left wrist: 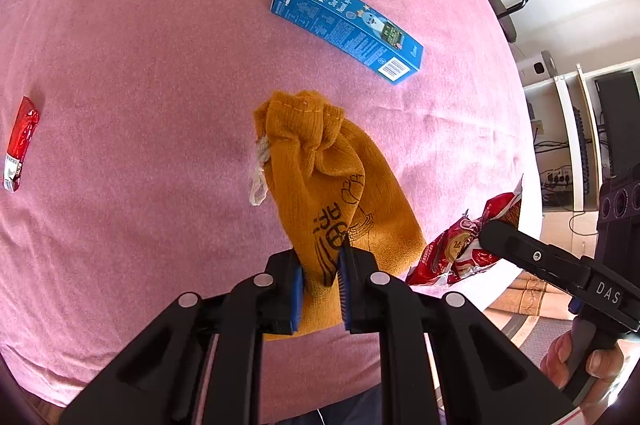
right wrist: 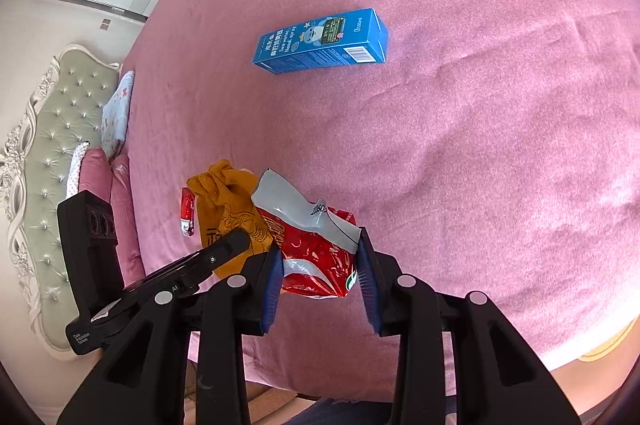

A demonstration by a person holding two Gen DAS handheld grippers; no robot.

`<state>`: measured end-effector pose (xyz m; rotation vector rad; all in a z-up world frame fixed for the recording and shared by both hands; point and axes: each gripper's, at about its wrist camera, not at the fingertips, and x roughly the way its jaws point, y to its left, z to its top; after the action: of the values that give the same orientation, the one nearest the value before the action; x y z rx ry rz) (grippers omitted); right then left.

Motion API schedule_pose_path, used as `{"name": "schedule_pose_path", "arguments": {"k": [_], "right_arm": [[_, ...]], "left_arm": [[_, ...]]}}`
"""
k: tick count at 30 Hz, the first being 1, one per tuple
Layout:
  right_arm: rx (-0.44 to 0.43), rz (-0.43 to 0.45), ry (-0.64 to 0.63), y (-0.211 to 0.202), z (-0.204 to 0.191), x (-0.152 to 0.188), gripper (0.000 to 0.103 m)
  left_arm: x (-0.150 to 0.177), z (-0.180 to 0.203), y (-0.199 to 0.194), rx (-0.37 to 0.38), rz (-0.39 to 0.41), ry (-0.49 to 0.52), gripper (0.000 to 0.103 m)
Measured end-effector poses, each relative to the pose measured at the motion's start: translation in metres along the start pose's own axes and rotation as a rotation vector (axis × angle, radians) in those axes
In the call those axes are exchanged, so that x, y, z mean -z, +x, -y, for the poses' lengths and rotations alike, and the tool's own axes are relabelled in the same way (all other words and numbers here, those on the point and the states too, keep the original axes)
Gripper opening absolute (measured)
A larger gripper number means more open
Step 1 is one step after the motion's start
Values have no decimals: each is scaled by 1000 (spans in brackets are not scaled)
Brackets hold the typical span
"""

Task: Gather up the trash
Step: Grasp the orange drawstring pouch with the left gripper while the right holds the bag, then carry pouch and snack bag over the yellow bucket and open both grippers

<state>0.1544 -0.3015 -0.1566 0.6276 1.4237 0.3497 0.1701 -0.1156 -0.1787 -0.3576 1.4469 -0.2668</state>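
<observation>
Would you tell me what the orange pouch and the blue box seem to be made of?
The orange pouch looks like soft ribbed fabric, matte, gathered at its drawstring neck. The blue box appears to be printed cardboard with a slight sheen, sharp folded edges and a barcode.

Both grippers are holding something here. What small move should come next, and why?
Probably carry the red wrapper in the right gripper to the mouth of the orange pouch. The left gripper clamps the pouch's bottom end, but its mouth looks cinched, so it may need opening.

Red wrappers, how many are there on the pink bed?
2: a big red snack bag between the right gripper fingers, and a small red wrapper lying far left. More may be hidden.
</observation>
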Motion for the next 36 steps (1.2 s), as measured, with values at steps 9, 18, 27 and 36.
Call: {"name": "schedule_pose_path", "arguments": {"k": [9,18,27,36], "right_arm": [[2,85,82,-41,31,54,34],[8,156,151,-105,95,92,34],[46,229,271,-180,195,138,34],[88,309,440,-241,300,196,34]], "left_arm": [[42,39,0,0,-32,145,14],[74,124,15,10,-67,268,14],[127,244,63,37,-153,417,14],[186,354,118,51,-260,598,15]]}}
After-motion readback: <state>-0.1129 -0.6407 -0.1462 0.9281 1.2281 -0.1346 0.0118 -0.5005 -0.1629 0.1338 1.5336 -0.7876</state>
